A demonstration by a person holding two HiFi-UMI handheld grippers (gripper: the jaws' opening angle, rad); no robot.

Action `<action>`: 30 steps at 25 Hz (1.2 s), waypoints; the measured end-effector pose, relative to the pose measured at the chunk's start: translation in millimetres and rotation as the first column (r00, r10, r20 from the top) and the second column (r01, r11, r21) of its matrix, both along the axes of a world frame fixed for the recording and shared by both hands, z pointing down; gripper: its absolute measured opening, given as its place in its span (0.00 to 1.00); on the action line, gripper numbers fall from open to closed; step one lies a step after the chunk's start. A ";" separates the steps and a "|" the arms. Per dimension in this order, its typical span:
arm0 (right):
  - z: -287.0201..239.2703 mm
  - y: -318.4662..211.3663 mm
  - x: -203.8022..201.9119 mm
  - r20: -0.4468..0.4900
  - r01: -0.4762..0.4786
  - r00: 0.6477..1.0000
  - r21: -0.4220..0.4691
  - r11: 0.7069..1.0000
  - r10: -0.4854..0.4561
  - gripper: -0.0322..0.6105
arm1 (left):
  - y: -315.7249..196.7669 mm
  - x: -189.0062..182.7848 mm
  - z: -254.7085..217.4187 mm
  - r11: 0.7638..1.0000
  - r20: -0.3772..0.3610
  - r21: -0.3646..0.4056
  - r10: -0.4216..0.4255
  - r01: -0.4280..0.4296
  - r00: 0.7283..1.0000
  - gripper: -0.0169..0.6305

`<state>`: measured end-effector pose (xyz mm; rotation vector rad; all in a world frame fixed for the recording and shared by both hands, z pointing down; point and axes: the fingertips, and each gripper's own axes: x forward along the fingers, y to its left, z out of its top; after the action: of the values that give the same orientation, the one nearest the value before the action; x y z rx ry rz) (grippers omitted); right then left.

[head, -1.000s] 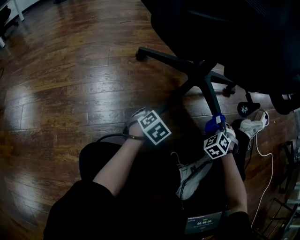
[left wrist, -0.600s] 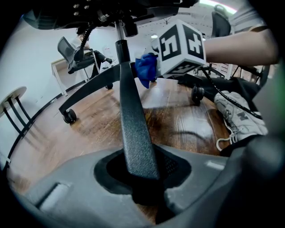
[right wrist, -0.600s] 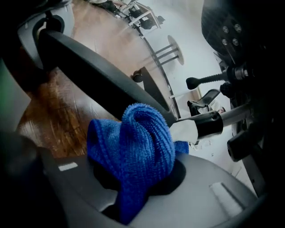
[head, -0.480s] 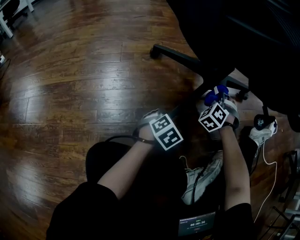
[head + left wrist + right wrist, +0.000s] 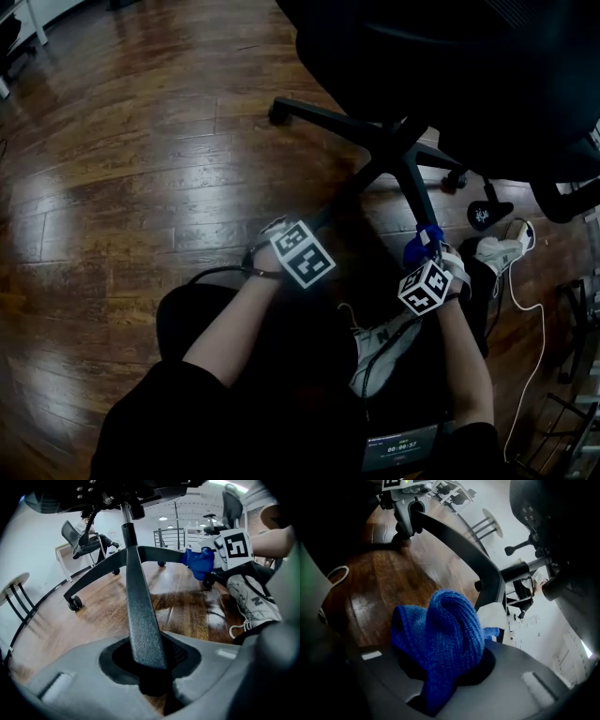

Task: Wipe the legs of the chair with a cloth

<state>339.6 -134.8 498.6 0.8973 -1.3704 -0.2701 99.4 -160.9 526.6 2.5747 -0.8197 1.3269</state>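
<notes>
Down at the bottom centre of the left gripper view, the left gripper (image 5: 149,665) has its jaws clenched round one black leg (image 5: 140,616) of the chair (image 5: 450,75), pads pinching its sides. We read that as a bracing hold, so the base can't roll on a caster (image 5: 74,603) like the one at the left of that view. Over in the right gripper view, the right gripper (image 5: 440,681) is clamped on a bunched blue cloth (image 5: 440,634), which bulges out of the jaws in thick folds. Just past that bundle runs the neighbouring leg (image 5: 464,545), sweeping from the upper left toward the centre of the frame. The cloth sits right at it, though we cannot tell whether fabric is actually pressing on the leg. Lower centre of the head view, both grippers sit low beside the hub (image 5: 401,141). The cloth there is at the outer end of the leg that runs toward the lower right, away from the hub. A white shoe (image 5: 384,342) rests below them on the wooden floor (image 5: 141,141). We judge this as the wiping step itself, on one leg, with others yet to do. Next, the cloth needs pressing firmly onto that leg and drawing along its length, wrapping over the top and sides, while the left grip holds the base steady.
</notes>
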 end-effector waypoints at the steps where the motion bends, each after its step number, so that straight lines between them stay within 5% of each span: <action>1: 2.1 10.1 5.5 0.015 -0.016 1.000 -0.008 1.000 0.016 0.17 | -0.4 -0.1 -0.1 1.000 0.001 0.001 -0.002 0.002 1.000 0.20; 10: 5.9 21.9 15.1 0.047 -0.076 0.996 -0.012 0.997 0.076 0.17 | -0.7 0.5 1.5 1.000 0.034 -0.005 -0.014 0.015 0.999 0.20; 23: -29.8 -141.2 -65.4 -0.096 0.028 0.995 0.149 0.988 -0.014 0.17 | 2.7 3.2 -2.8 0.999 -0.006 -0.036 0.031 -0.032 0.999 0.20; 30: -29.6 -108.6 -54.7 -0.049 0.061 0.997 0.136 0.989 -0.054 0.17 | 3.0 2.2 -1.4 0.999 -0.007 -0.026 0.030 -0.031 1.000 0.20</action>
<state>284.9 -243.4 469.0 0.9603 -1.3490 -0.4308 101.6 -157.9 525.2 2.5802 -0.7600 1.3277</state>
